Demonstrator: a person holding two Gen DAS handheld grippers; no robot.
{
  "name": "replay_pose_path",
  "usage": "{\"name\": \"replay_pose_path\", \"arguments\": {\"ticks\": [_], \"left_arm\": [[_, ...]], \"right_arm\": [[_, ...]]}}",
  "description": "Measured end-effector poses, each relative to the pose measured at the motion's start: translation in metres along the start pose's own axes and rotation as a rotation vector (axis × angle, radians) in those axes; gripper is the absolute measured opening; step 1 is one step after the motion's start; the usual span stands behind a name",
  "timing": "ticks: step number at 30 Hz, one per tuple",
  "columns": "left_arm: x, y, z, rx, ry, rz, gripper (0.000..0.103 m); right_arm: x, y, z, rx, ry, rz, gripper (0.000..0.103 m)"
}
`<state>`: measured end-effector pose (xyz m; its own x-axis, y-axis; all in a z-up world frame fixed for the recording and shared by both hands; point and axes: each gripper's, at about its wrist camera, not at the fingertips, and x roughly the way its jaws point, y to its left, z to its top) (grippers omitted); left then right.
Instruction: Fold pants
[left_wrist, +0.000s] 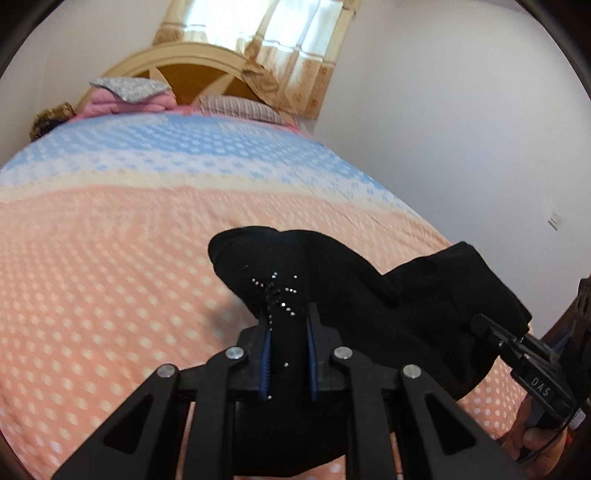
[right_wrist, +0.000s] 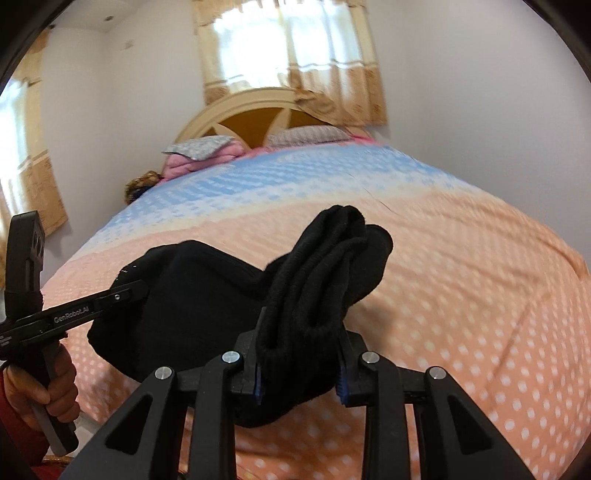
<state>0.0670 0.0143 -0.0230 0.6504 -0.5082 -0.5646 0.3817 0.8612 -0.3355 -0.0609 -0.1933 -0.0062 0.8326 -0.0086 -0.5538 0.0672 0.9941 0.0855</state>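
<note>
Both tools, left (left_wrist: 288, 332) and right (right_wrist: 301, 354), clamped on black pants (left_wrist: 369, 306) above dotted bedspread (left_wrist: 110, 277).

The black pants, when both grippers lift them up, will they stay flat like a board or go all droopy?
Probably droopy. The soft black fabric pants already sag in the span between the left gripper and the right gripper, and they bunch into thick folds where the fingers pinch them. They look light, since two small pinches carry them above the orange dotted bedspread.

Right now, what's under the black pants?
Under the pants lies the dotted orange bedspread. Both grippers pinch the fabric. Whatever sits directly beneath the hanging cloth is covered.
</note>
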Motion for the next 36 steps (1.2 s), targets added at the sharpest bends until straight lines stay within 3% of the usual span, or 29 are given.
{"name": "replay_pose_path", "arguments": {"ticks": [4, 10, 17, 23, 25, 27, 29, 31, 33, 34, 36], "left_arm": [[-0.013, 0.029, 0.014, -0.037, -0.049, 0.045, 0.016], [-0.032, 0.09, 0.043, -0.087, -0.122, 0.181, 0.016], [-0.024, 0.169, 0.099, -0.081, -0.195, 0.403, 0.016], [0.013, 0.236, 0.123, -0.1, -0.174, 0.508, 0.016], [0.026, 0.257, 0.117, -0.125, -0.122, 0.534, 0.016], [0.05, 0.286, 0.104, -0.192, -0.019, 0.551, 0.016], [0.064, 0.305, 0.09, -0.249, 0.067, 0.563, 0.024], [0.06, 0.314, 0.078, -0.284, 0.077, 0.554, 0.047], [0.047, 0.315, 0.073, -0.267, 0.076, 0.559, 0.066], [0.037, 0.314, 0.071, -0.257, 0.073, 0.572, 0.069], [0.015, 0.319, 0.076, -0.251, 0.047, 0.593, 0.07]], "right_arm": [[0.01, 0.025, 0.022, -0.041, -0.025, 0.063, 0.03], [0.051, 0.086, 0.069, -0.161, -0.053, 0.187, 0.029], [0.147, 0.177, 0.129, -0.248, -0.072, 0.346, 0.029], [0.256, 0.231, 0.148, -0.267, -0.01, 0.428, 0.03], [0.294, 0.243, 0.143, -0.285, 0.04, 0.424, 0.03], [0.327, 0.249, 0.136, -0.303, 0.116, 0.408, 0.03], [0.361, 0.252, 0.123, -0.308, 0.235, 0.373, 0.031], [0.375, 0.239, 0.122, -0.235, 0.291, 0.382, 0.039], [0.38, 0.225, 0.126, -0.167, 0.343, 0.405, 0.054], [0.382, 0.214, 0.128, -0.123, 0.387, 0.423, 0.054], [0.375, 0.191, 0.13, -0.042, 0.393, 0.469, 0.055]]}}
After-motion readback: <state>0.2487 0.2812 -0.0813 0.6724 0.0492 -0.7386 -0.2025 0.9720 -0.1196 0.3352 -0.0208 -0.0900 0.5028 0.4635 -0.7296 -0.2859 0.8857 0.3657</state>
